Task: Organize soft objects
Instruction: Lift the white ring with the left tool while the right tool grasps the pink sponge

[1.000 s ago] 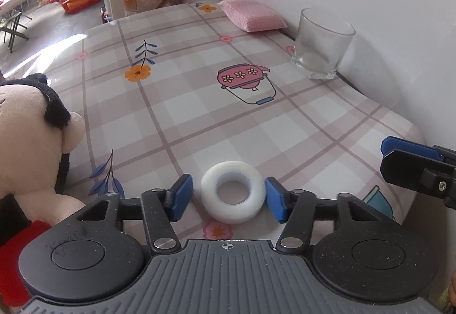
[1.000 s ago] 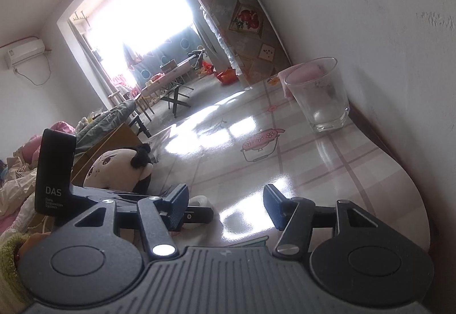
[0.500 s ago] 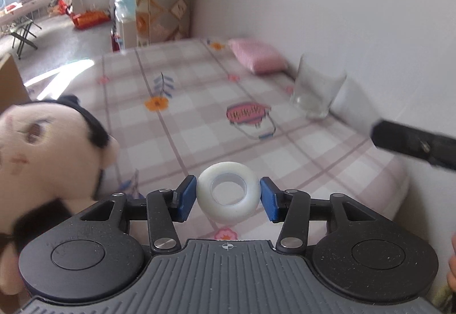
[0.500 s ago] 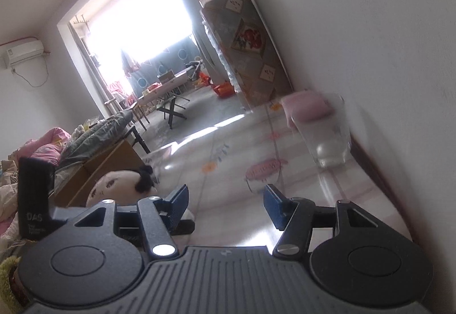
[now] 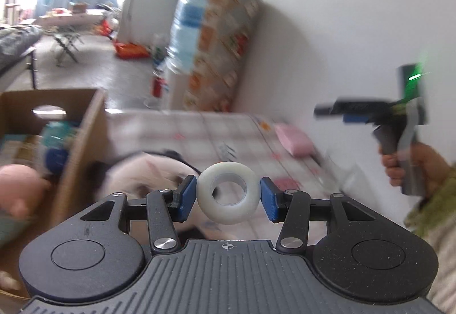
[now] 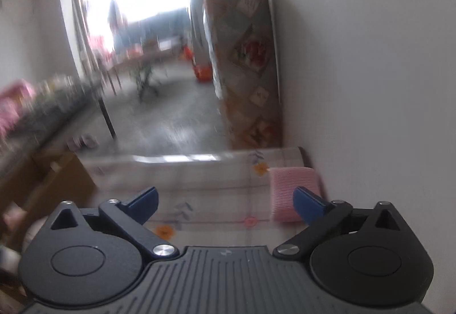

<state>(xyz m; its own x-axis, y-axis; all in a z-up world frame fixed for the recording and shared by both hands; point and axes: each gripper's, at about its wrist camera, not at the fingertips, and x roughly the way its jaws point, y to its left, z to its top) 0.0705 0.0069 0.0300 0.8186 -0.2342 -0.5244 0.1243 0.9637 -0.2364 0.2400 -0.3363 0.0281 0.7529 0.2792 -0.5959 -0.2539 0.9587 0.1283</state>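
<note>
The left gripper has its blue pads pressed on either side of a white foam ring, which hangs clear above the tabletop with its hole facing the camera. Just behind and below the ring lies a blurred plush doll, cream with black hair, near the table's left edge. Past that edge stands an open cardboard box with soft things inside, too smeared to name. The right gripper holds nothing; its jaws are spreading wide over the checked cloth. Beyond its right finger, a pink sponge rests at the far right corner, against the wall. In the left view a hand in a green sleeve grips that tool's handle.
</note>
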